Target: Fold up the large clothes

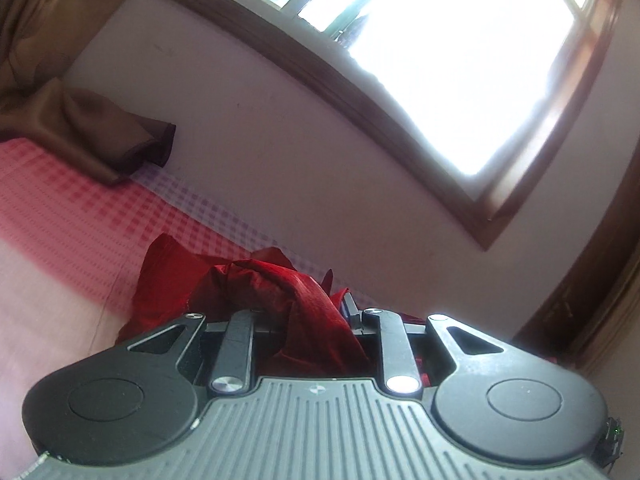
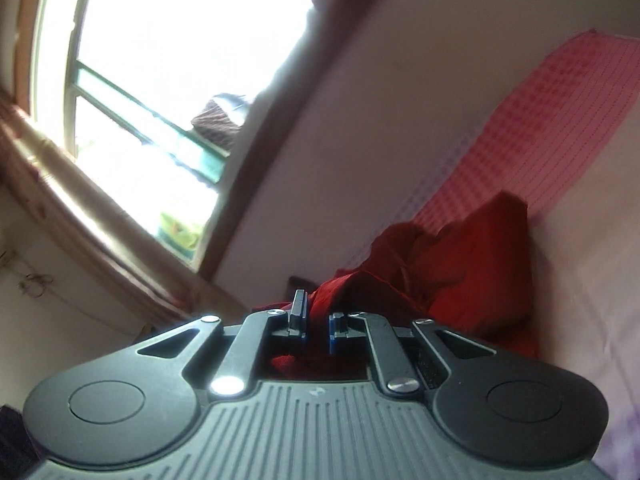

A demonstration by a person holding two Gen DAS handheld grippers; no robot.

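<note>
A dark red garment [image 1: 256,280] lies bunched on the pink checked bed sheet [image 1: 80,216]. One fold of it rises over my left gripper [image 1: 316,314] and runs down between the jaws. That fold hides most of the left fingers; only the right-hand finger [image 1: 352,312] shows beside the cloth, and the grip looks shut on it. In the right wrist view the red garment [image 2: 460,264] heaps ahead on the bed sheet [image 2: 560,120]. My right gripper [image 2: 316,318] is shut on a strip of it pinched between the blue-edged pads.
A pale wall runs along the far side of the bed, with a bright wood-framed window [image 1: 460,60] above it, seen also as the window [image 2: 180,60] in the right wrist view. A brown curtain [image 1: 60,128] hangs down onto the bed at the far left.
</note>
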